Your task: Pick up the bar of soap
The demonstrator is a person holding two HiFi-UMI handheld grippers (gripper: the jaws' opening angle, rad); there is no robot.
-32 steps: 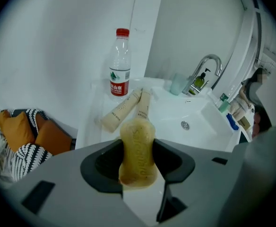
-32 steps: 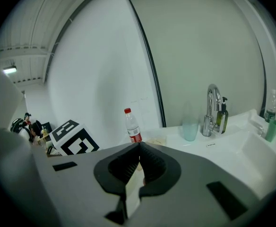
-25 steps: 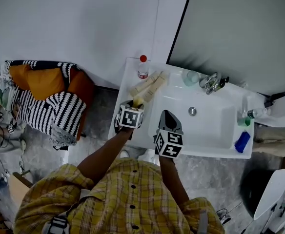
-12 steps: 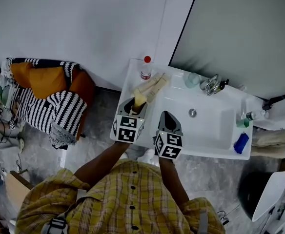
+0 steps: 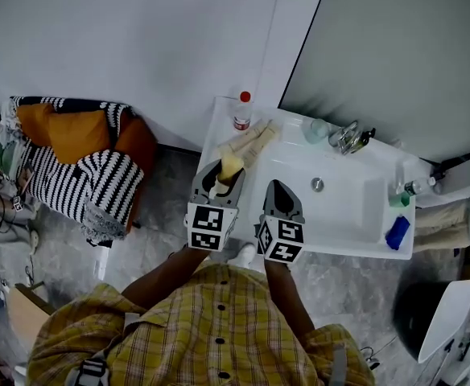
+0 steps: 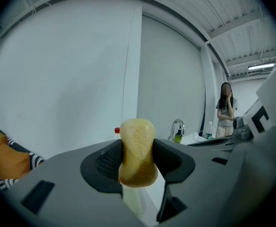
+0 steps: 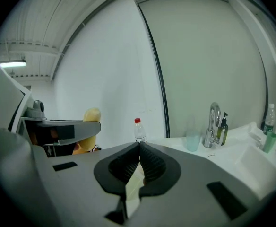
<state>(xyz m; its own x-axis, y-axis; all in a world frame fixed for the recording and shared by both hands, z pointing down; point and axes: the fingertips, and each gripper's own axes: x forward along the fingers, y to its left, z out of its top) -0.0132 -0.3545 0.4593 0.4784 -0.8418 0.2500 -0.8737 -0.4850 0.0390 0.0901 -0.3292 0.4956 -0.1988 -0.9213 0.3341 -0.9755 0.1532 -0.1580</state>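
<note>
bar of soap (image 6: pixel 137 148) | in left claw (image 6: pixel 138 163) | bottle (image 6: pixel 116 131), faucet (image 6: pixel 176 126) beyond

Yellow plaid shirt (image 5: pixel 219 332) with dark buttons (image 5: pixel 216 306) and sleeves ending near the elbows, left gripper (image 5: pixel 225 175) and right gripper (image 5: pixel 277 186) in grey shells, dark ribbed pads (image 7: pixel 154 164) (clearest in the gripper views), white cube (image 5: pixel 207 227) with black square markers on each.

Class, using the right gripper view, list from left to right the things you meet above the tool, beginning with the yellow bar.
bar of soap → red-capped bottle → pale tumbler → faucet → clear bottle
</note>
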